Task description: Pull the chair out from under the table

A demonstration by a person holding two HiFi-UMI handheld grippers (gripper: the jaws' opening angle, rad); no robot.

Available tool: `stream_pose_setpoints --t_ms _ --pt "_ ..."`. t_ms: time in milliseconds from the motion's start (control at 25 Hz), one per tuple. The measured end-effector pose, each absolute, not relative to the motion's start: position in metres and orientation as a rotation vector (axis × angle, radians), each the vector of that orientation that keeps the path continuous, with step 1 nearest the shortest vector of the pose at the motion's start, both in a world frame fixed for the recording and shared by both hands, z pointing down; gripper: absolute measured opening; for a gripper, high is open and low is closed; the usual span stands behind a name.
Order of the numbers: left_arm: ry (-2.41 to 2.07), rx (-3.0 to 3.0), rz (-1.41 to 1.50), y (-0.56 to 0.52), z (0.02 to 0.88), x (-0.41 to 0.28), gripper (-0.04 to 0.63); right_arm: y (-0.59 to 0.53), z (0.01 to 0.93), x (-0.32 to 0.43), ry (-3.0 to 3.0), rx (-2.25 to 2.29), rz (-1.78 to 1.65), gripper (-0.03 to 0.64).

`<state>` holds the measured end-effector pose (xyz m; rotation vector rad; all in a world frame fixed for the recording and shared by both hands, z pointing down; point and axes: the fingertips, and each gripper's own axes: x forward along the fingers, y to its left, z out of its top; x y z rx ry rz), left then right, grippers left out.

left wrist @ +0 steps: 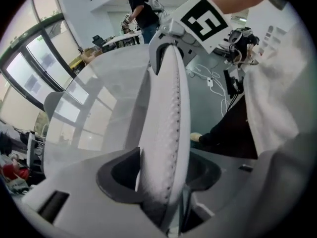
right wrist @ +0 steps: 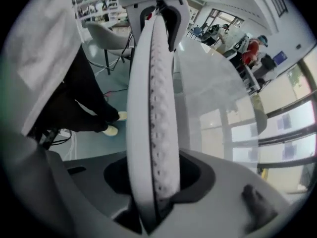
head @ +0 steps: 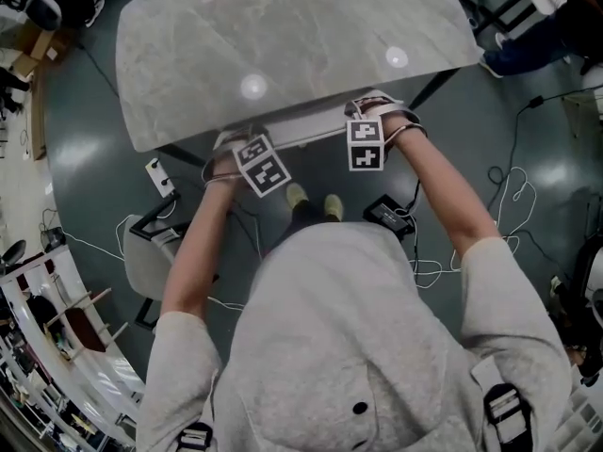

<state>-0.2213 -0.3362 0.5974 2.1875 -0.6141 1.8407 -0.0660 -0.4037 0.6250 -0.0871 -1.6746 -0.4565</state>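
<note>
The chair's white backrest rim [head: 306,132] shows just under the near edge of the grey marble table [head: 283,36]; the seat is hidden beneath the top. My left gripper [head: 236,147] sits over the rim's left part and my right gripper [head: 374,109] over its right part, both pointing steeply down. In the left gripper view the perforated rim [left wrist: 166,123] runs straight through the left gripper [left wrist: 163,185] with its jaws spread either side. The right gripper view shows the same: the rim [right wrist: 151,108] lies between the wide jaws of the right gripper [right wrist: 153,185].
A second pale chair [head: 146,262] stands on the floor at my left. White cables [head: 509,196] trail across the dark floor at right, and a black box [head: 386,213] lies near my feet [head: 313,201]. People stand at other tables far off.
</note>
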Motion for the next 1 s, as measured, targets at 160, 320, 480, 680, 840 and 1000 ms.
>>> stream_pose_setpoints --t_ms 160,320,480,680,840,1000 --pt "-0.625 2.178 2.099 -0.341 0.61 -0.233 0.058 -0.408 0.628 -0.072 -1.681 -0.075 -0.523 0.14" --pt "-0.651 2.207 2.139 -0.344 0.612 -0.233 0.032 -0.41 0.628 -0.072 -1.677 -0.071 -0.527 0.138" --pt "-0.623 2.2 2.137 -0.341 0.615 -0.23 0.026 -0.41 0.628 -0.071 -1.684 -0.058 -0.547 0.132" --pt "-0.547 2.177 2.115 -0.335 0.617 -0.23 0.026 -0.403 0.631 -0.067 -1.666 -0.118 -0.495 0.121" --pt "-0.545 2.17 2.114 -0.33 0.618 -0.231 0.026 -0.393 0.634 -0.063 -1.644 -0.183 -0.438 0.12" --pt "-0.562 2.163 2.123 -0.327 0.618 -0.233 0.025 -0.389 0.634 -0.065 -1.643 -0.185 -0.443 0.116"
